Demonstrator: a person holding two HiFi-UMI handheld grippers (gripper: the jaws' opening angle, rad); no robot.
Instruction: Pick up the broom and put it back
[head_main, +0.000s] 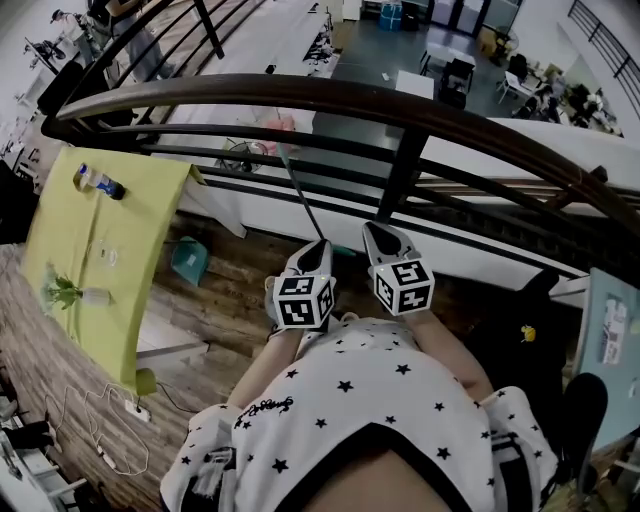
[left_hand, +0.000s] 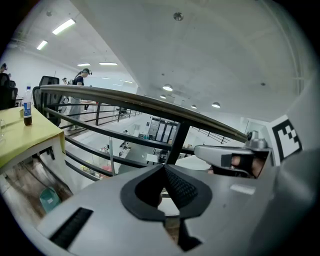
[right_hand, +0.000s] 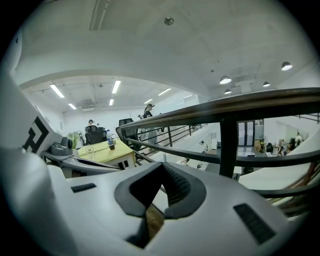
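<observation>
Both grippers are up at the rail, side by side. From the head view, the left gripper and the right gripper point at the dark curved metal railing, marker cubes facing the camera, just above the person's white star-printed shirt. The thin grey broom handle slants across the railing's bars and its near end runs in right by the left gripper's tip; a pinkish patch sits at its far end, too blurred to name. From up here it could pass for gripped, but the left gripper view settles it; the black ribbed pads are clenched tip to tip with nothing between them, and the handle stands pale and upright off to the left of the jaws, against the rails. That view also catches the right gripper alongside at its right edge. The right gripper view shows its own jaws pressed together, empty too, with a railing post straight ahead; I can't pick the broom out there. Only the head view gives the wooden plank floor, the teal bucket beside the yellow-green cloth-covered table and the small green plant. The left gripper view adds a clear plastic bottle of dark drink upright on that table, and a person standing beyond it.
</observation>
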